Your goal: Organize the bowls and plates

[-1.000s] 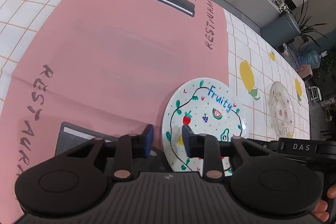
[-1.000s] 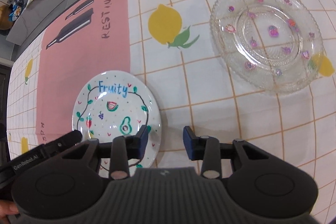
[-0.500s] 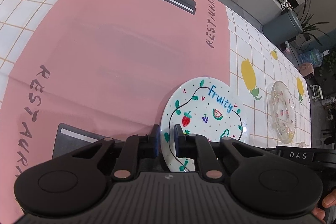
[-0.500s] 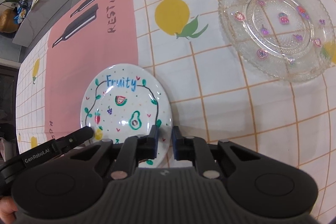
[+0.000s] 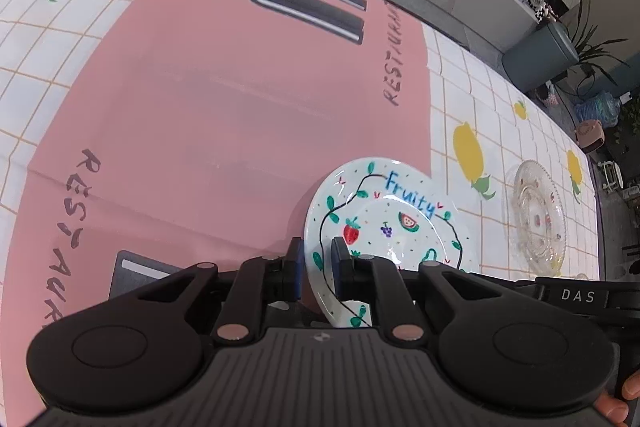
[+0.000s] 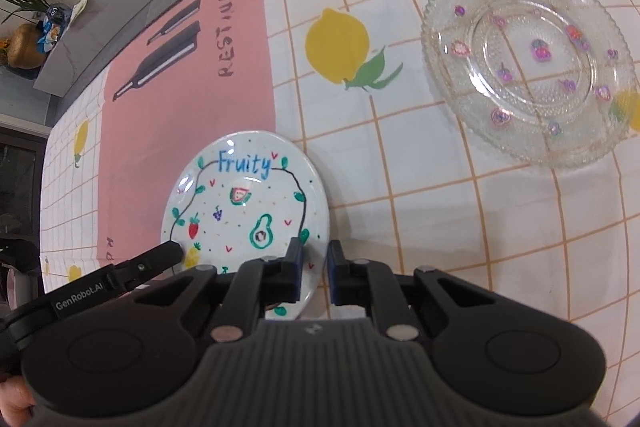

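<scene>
White "Fruity" plate (image 5: 394, 215), left fingers (image 5: 297, 267) clamping one rim, right fingers (image 6: 297, 263) clamping opposite rim

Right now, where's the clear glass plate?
In the right wrist view the glass plate lies flat at upper right on the checked cloth, right of a printed lemon, apart from the Fruity plate.

Two matte black handheld grippers are being observed, the left gripper (image 5: 318, 269) and the right gripper (image 6: 314, 273), each with a ribbed grey-black body, round side discs and dark blue pads (image 5: 297, 267). Copper-coloured rivets (image 5: 230, 329) are being noted on the finger links. White lettering, "DAS" and "GenRobot.AI", is being shown on each neighbouring unit.
</scene>
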{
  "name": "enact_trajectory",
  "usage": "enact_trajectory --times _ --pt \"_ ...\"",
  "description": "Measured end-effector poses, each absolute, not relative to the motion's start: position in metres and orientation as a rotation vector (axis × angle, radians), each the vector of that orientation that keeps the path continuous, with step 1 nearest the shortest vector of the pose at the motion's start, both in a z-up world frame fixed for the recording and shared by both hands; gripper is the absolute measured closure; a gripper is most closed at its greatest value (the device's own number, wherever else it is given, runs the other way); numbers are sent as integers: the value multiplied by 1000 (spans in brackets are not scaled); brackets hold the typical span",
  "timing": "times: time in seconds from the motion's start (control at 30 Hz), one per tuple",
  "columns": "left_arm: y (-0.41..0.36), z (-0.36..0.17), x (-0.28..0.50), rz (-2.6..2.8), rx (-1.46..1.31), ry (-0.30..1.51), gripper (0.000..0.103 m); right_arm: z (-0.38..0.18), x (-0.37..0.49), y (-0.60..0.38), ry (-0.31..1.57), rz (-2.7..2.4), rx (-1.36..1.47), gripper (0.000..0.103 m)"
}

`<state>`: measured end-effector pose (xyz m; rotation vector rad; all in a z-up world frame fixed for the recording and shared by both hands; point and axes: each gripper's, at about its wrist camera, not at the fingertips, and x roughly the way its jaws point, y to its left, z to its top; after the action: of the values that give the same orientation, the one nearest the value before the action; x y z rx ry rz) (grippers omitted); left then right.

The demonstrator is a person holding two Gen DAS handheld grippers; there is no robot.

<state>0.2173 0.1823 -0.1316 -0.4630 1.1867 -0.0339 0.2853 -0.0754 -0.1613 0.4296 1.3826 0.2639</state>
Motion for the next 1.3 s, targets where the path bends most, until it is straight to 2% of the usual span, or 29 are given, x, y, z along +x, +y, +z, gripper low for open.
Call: enact_trajectory --times 0.6,1.3 --pt "154 -80 200 -60 -461 1105 88 -107 268 -110 1265 294 432 93" --pt "83 -26 107 -104 -462 1013 89 -50 156 -193 1140 313 511 94"
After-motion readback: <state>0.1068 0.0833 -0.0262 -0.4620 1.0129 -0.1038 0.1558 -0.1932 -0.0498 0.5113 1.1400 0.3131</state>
